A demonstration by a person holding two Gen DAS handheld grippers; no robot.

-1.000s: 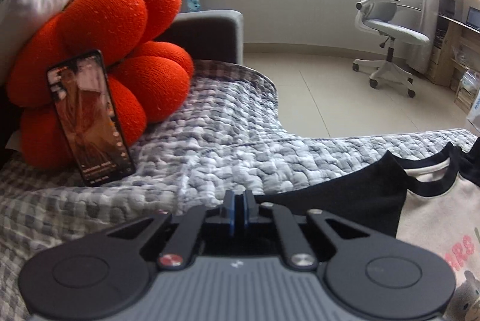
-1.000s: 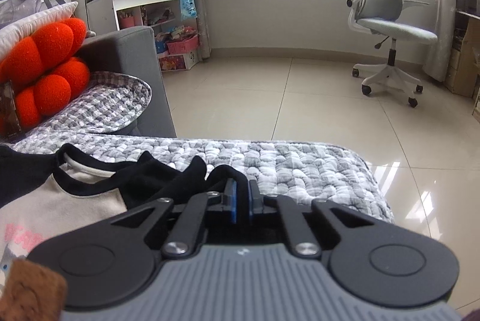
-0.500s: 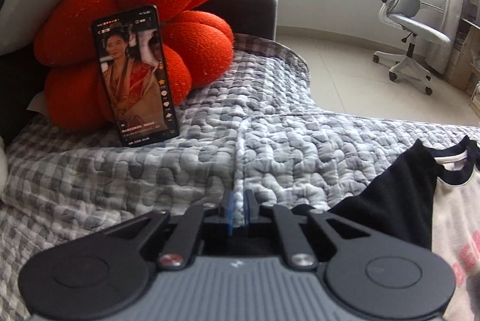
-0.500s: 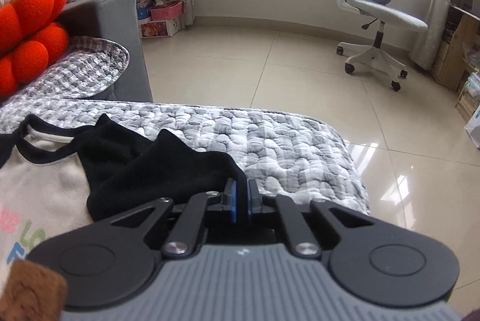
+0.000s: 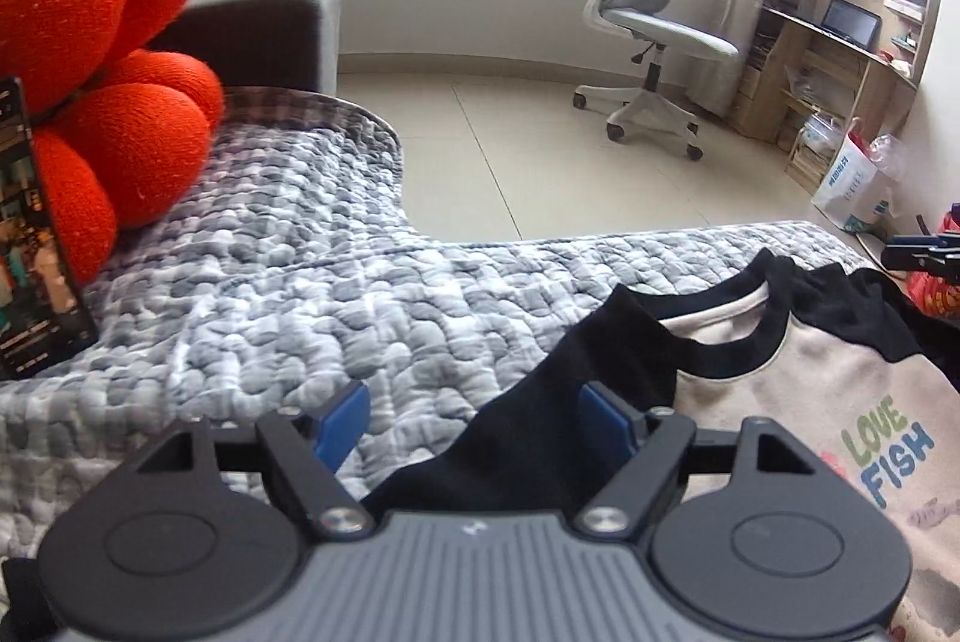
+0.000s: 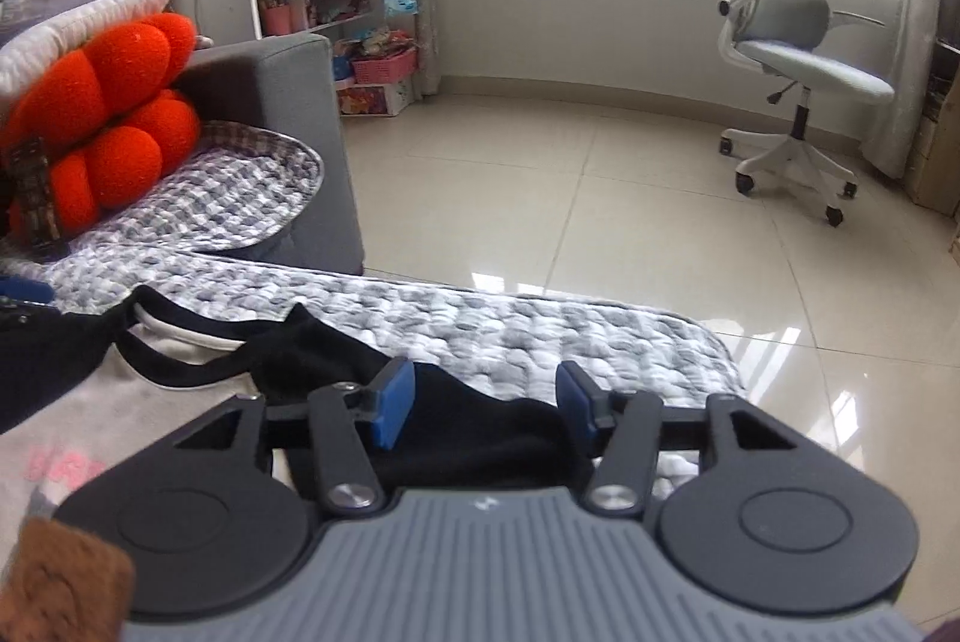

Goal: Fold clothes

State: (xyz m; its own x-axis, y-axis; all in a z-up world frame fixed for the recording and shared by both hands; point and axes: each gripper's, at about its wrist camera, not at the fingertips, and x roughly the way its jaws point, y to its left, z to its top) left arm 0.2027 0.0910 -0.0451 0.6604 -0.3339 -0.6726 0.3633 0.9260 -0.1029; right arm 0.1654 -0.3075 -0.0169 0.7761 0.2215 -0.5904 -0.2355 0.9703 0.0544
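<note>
A cream T-shirt (image 5: 840, 402) with black sleeves, a black collar and a "LOVE FISH" print lies flat on the grey quilted sofa cover (image 5: 360, 306). My left gripper (image 5: 474, 417) hovers over the shirt's black left sleeve (image 5: 540, 402). Its jaws are opening, and the sleeve lies loose between the blue pads. In the right wrist view the T-shirt (image 6: 90, 420) shows its other black sleeve (image 6: 480, 438) under my right gripper (image 6: 485, 402). That gripper's jaws are opening too, and neither pad presses the cloth.
An orange puffy cushion (image 5: 108, 60) with a phone (image 5: 30, 234) leaning on it sits at the left against the grey sofa arm (image 5: 258, 30). Beyond the quilt edge lies tiled floor (image 6: 600, 210) with a wheeled office chair (image 6: 792, 60). A desk (image 5: 840, 60) stands at right.
Both grippers were shut on the black sleeves and now stand open, with the sleeves let go on the quilt. The left view swung from the cushion back toward the shirt.
</note>
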